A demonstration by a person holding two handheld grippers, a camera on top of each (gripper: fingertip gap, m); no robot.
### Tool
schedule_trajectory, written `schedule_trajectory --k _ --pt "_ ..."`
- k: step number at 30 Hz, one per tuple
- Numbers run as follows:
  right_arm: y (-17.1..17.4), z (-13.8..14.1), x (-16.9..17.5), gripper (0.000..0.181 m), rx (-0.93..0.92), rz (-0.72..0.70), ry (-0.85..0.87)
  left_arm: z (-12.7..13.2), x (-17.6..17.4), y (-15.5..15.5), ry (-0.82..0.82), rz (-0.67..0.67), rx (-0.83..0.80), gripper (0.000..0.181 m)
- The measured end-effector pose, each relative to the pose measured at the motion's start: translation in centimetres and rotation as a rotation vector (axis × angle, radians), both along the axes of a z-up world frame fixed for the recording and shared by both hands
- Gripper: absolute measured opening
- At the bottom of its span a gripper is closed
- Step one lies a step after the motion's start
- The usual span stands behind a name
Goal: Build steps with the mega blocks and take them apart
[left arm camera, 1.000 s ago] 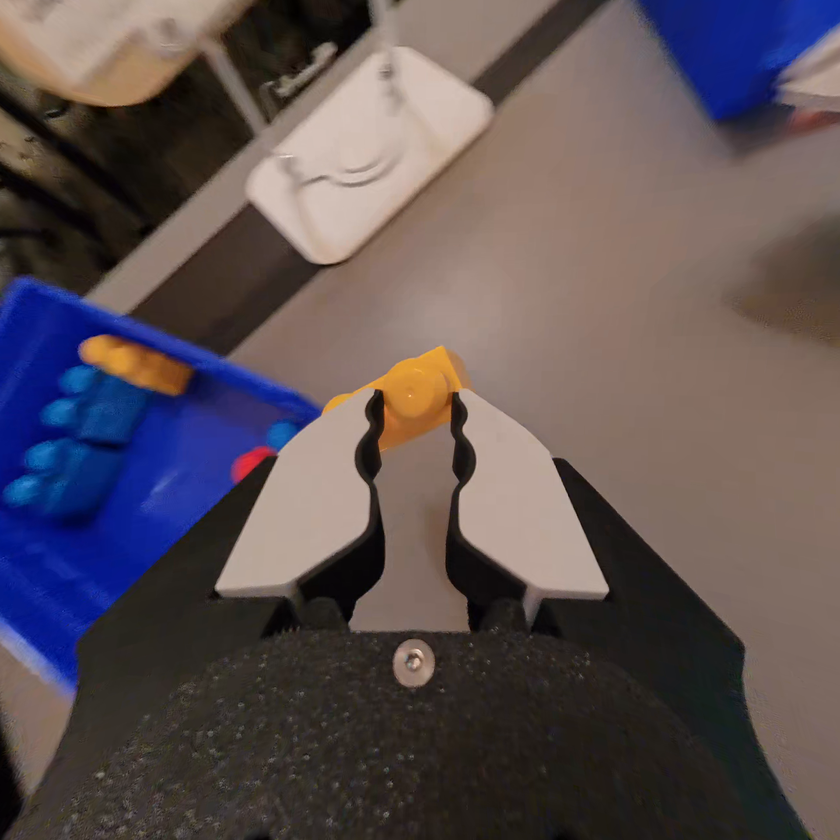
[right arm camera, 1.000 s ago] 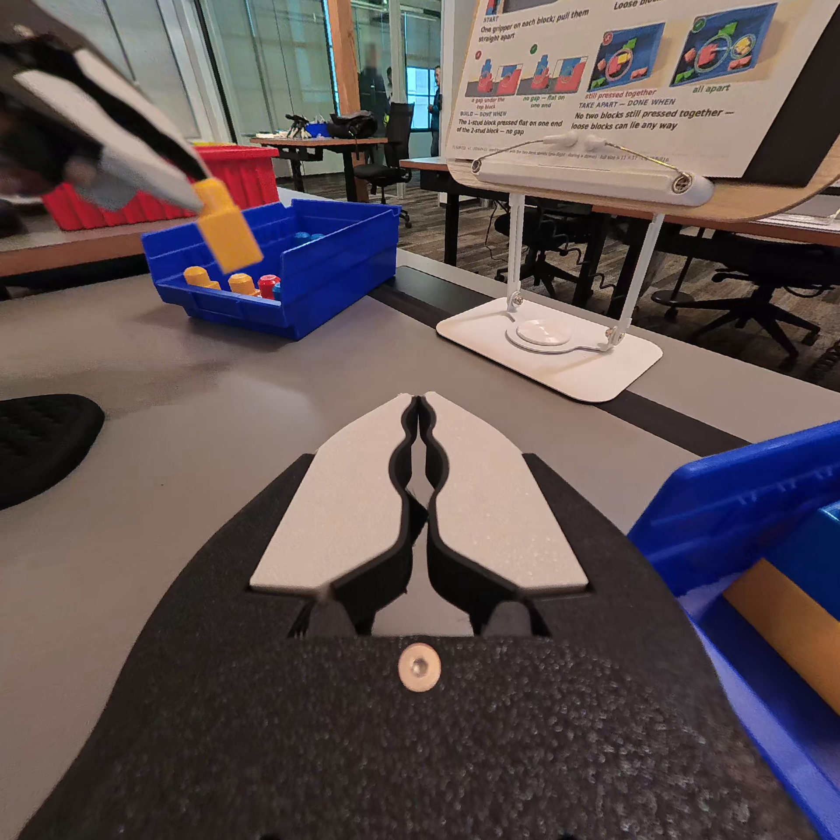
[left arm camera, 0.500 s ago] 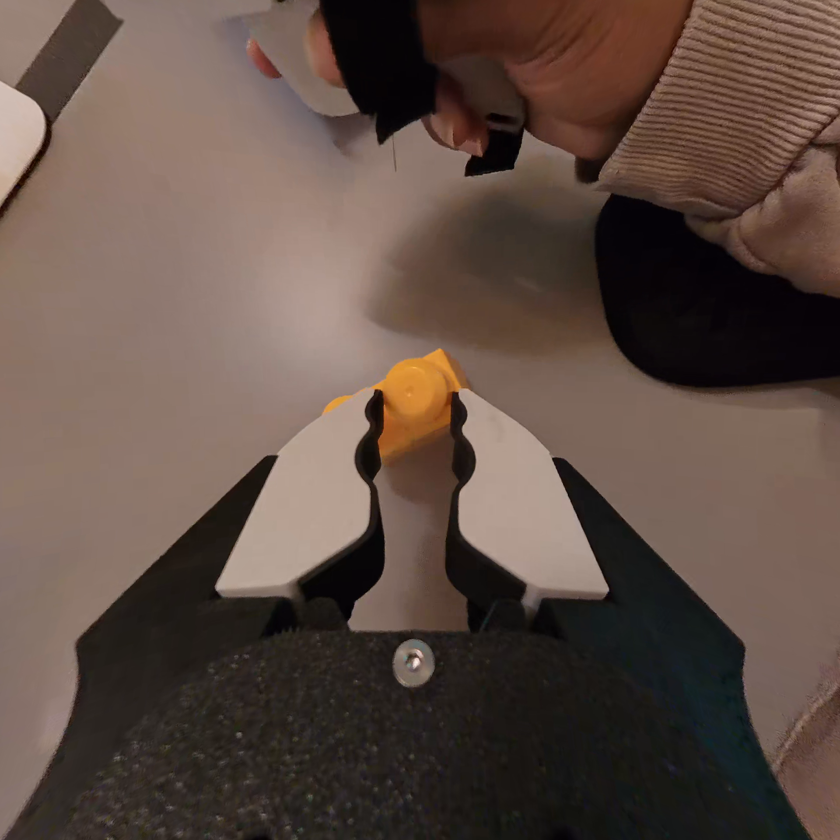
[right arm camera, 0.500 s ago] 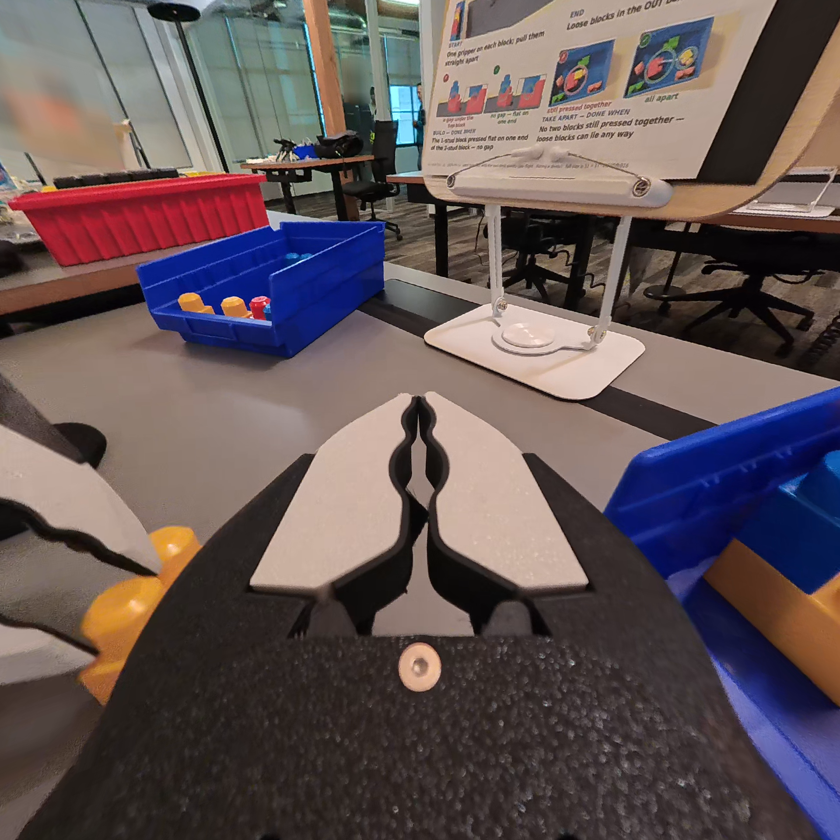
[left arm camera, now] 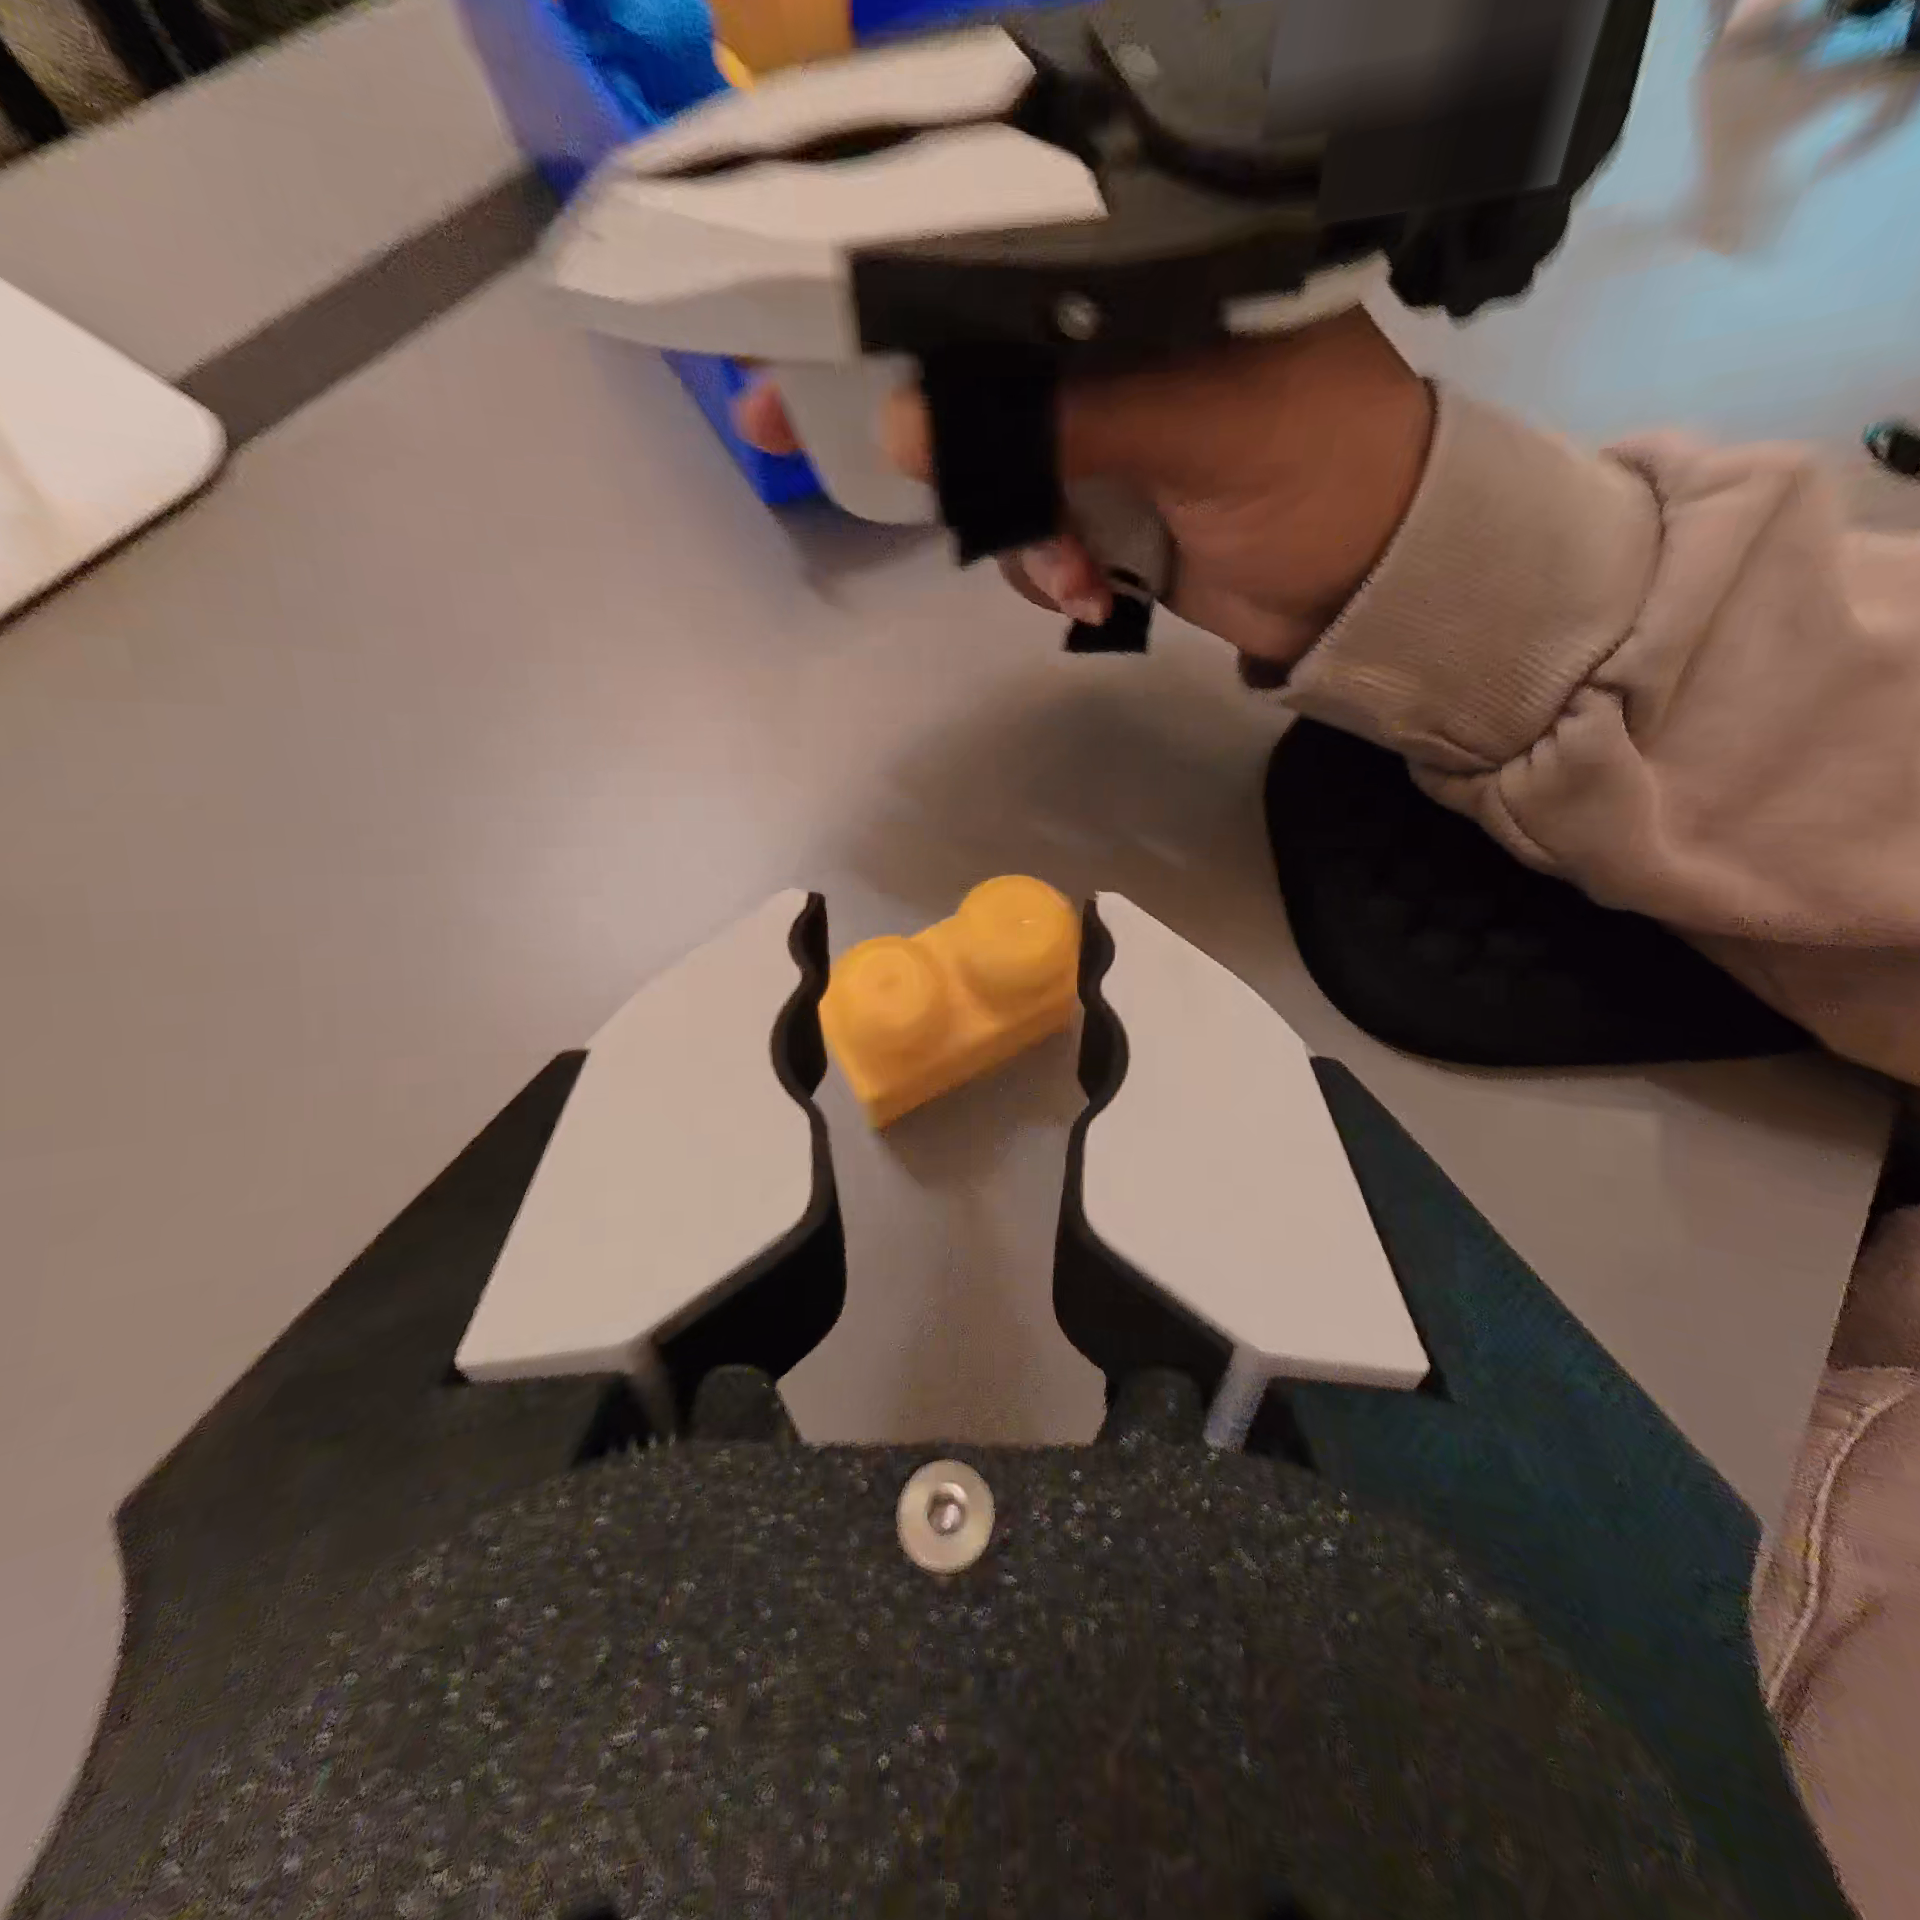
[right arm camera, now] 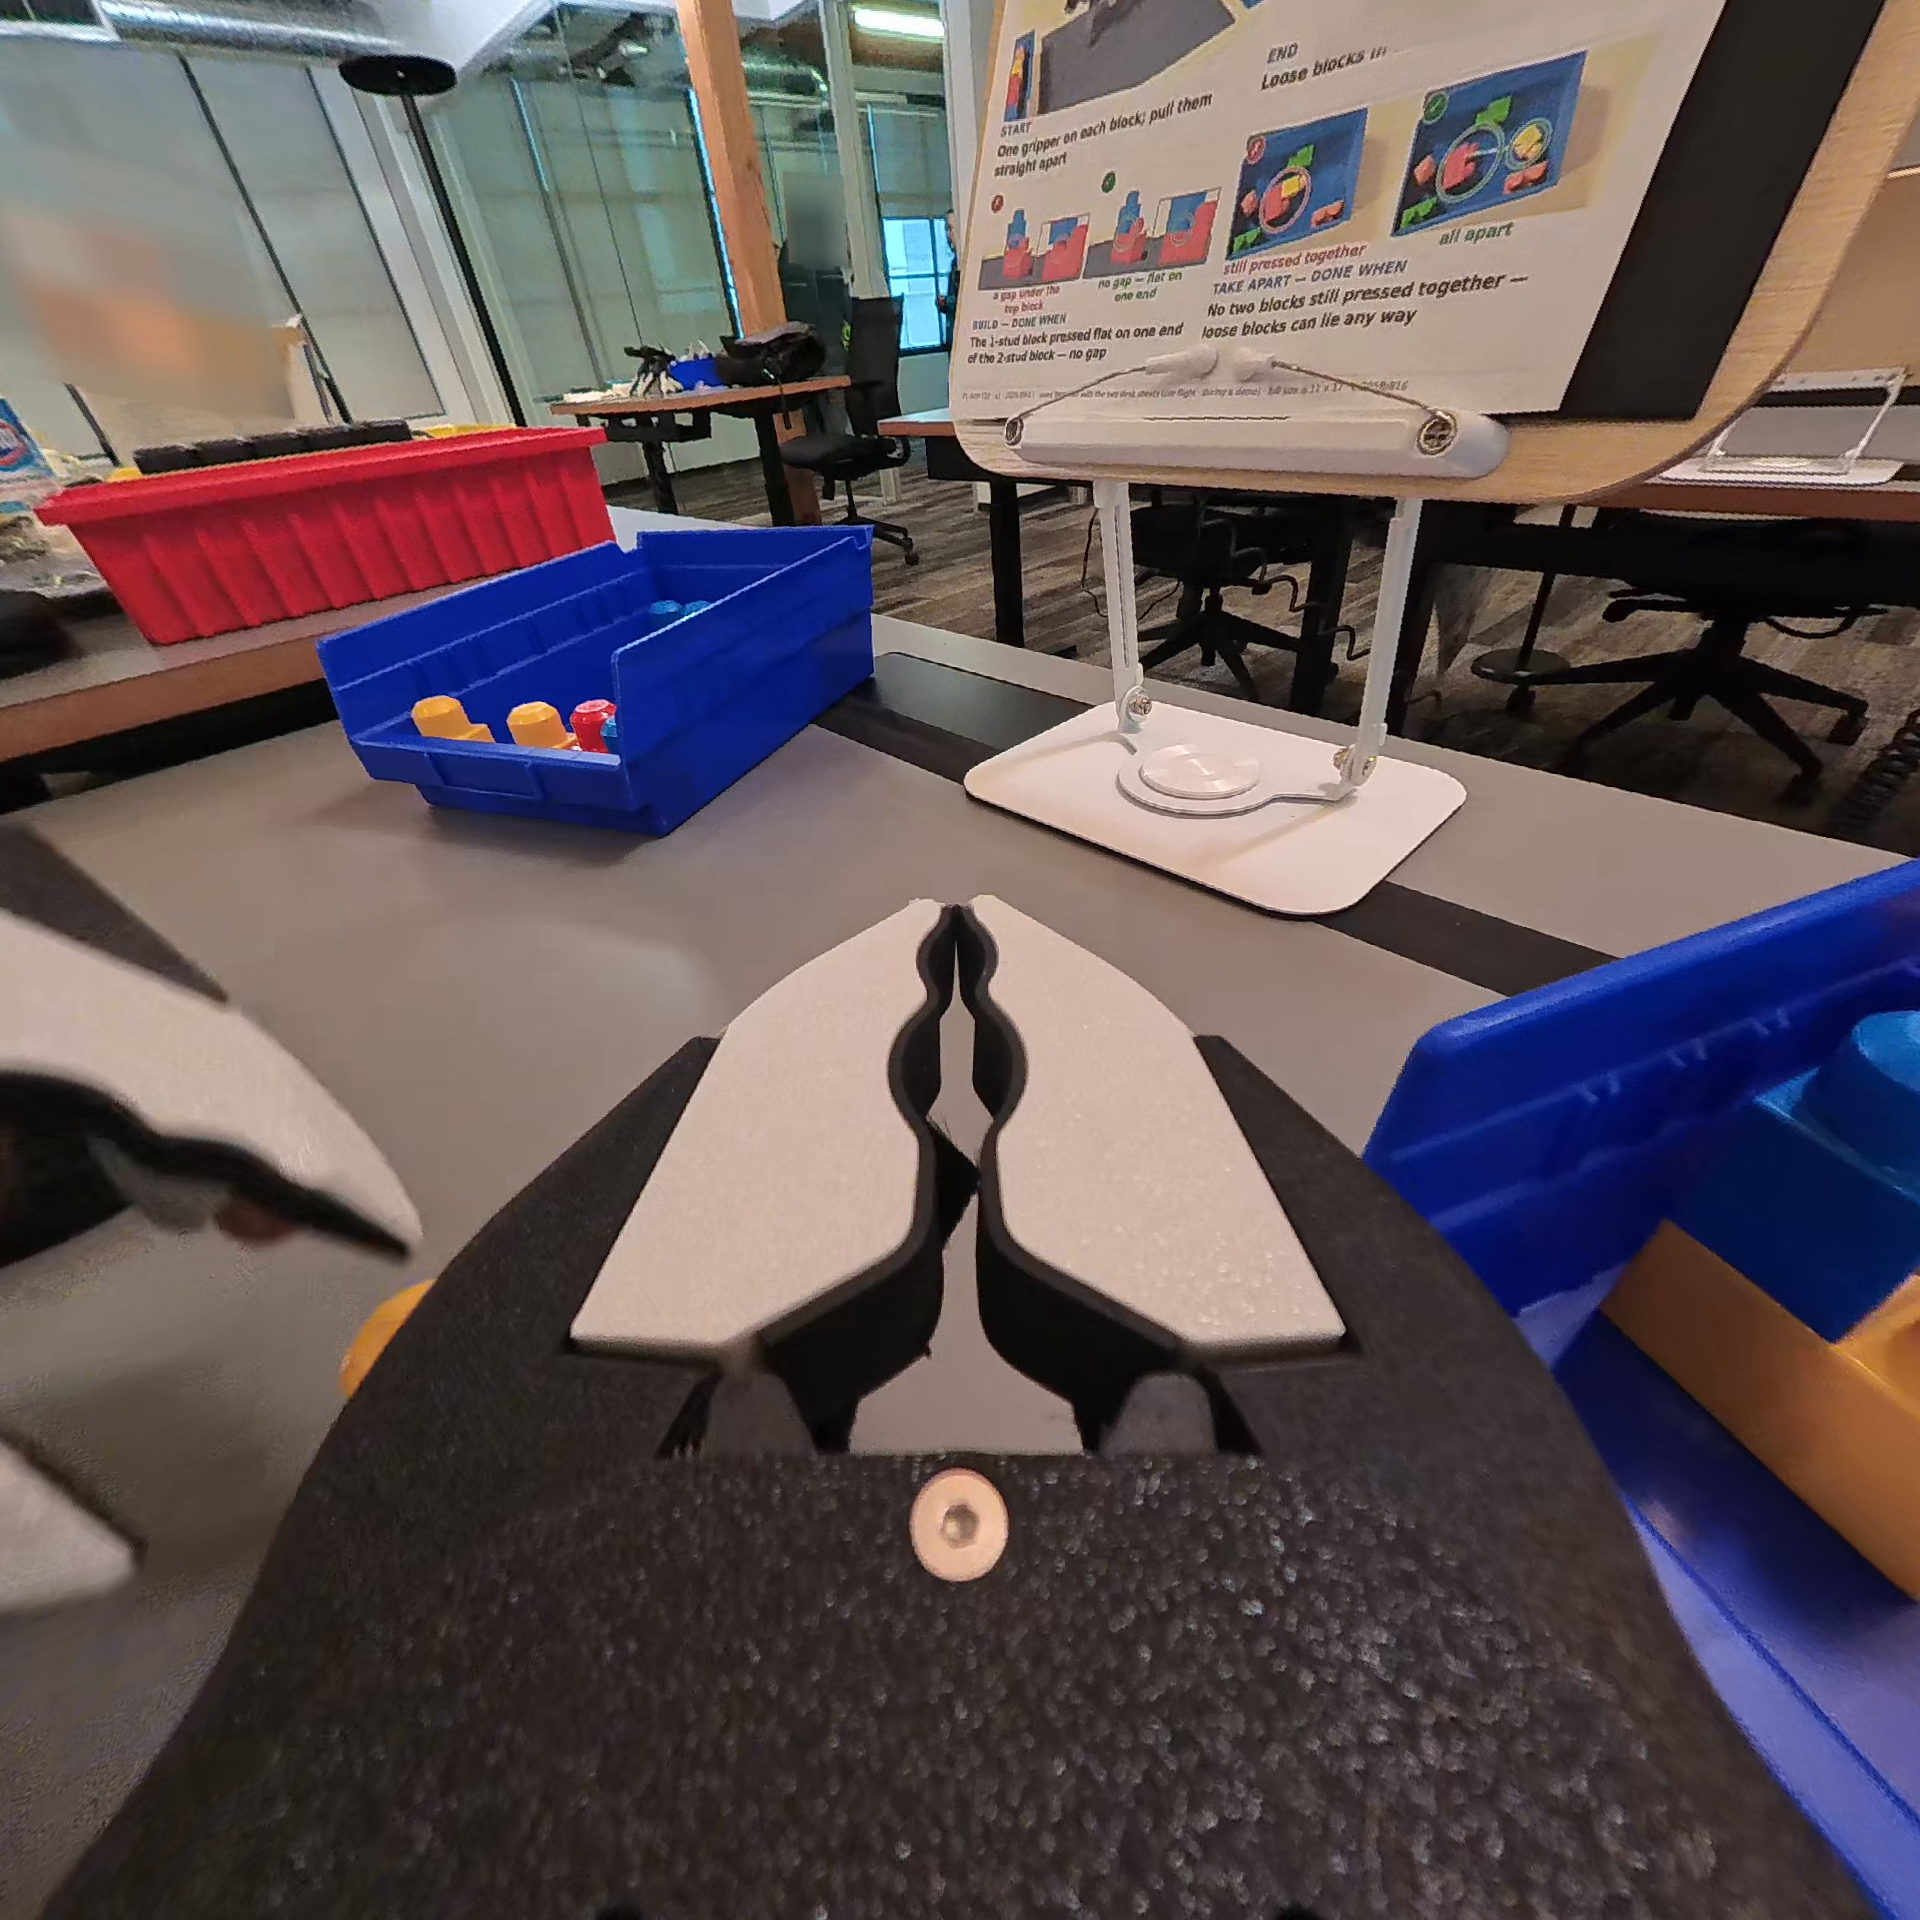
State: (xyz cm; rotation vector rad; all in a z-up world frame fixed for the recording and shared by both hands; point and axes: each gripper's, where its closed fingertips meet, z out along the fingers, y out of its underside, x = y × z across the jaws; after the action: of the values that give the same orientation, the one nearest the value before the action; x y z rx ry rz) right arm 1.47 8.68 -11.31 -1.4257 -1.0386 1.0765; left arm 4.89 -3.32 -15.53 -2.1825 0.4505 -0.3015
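Since half a second ago the left gripper [left arm camera: 945, 997] has been opened and the yellow block [left arm camera: 951, 1003] released; the block is now seen lying on the grey table [left arm camera: 416, 727] between the spread fingers, no clear contact with either pad. The block is a two-stud piece, smooth glossy plastic, round domed studs on a rectangular base, set at a slant to the fingers. The left fingers [left arm camera: 665, 1153] are flat light-grey plates with wavy black inner edges, mounted on a grainy black body.

The right gripper [right arm camera: 961, 925] is held closed on nothing, tips together (a thin wavy slit is left lower down). In the left wrist view it is seen blurred above the table, held by a hand [left arm camera: 1226, 499] in a beige ribbed sleeve.

A blue bin [right arm camera: 1621, 1081] at the right holds a blue and a yellow block; another blue bin [right arm camera: 727, 665] farther off holds yellow and red studs. A white stand [right arm camera: 1226, 800] carries an instruction sheet.
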Motion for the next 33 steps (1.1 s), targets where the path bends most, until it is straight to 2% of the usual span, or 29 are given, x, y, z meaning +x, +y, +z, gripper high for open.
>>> schedule_trajectory --k 4,9,14,19,22,24,27,29,31,33 --pt "-0.1 -0.2 -0.1 0.0 -0.005 0.006 -0.003 2.8 -6.1 -0.9 -0.043 0.117 0.069 0.044" --pt "-0.2 -0.2 -0.1 0.0 0.002 0.006 -0.009 4.3 -17.5 -2.9 0.133 0.332 0.097 0.042" --pt "0.1 -0.1 0.1 0.0 -0.009 0.0 0.002 5.0 -30.1 -6.2 0.292 0.544 -0.016 0.041" --pt "-0.3 -0.5 -0.2 0.0 -0.018 0.017 -0.01 3.8 -39.1 -8.6 0.305 0.65 -0.179 0.04" --pt "-0.4 -1.0 -0.4 0.0 -0.018 0.021 -0.026 2.3 -42.9 -9.3 0.334 0.666 -0.296 0.041" --pt "-0.4 -1.2 -0.4 0.0 -0.022 0.021 -0.033 1.3 -44.3 -9.5 0.37 0.62 -0.378 0.039" --pt "-0.2 -1.5 -0.4 0.0 -0.033 0.023 -0.039 0.0 -44.7 -9.6 0.447 0.479 -0.505 0.04" --pt "-0.2 -1.7 -0.4 0.0 -0.039 0.024 -0.045 -1.0 -44.4 -10.4 0.511 0.371 -0.638 0.048" --pt "-0.2 -1.8 -0.5 0.0 -0.045 0.028 -0.05 -1.5 -44.8 -10.7 0.584 0.31 -0.73 0.051" --pt "-0.2 -1.9 -0.5 0.0 -0.046 0.033 -0.055 -1.7 -45.0 -10.4 0.626 0.271 -0.772 0.047"
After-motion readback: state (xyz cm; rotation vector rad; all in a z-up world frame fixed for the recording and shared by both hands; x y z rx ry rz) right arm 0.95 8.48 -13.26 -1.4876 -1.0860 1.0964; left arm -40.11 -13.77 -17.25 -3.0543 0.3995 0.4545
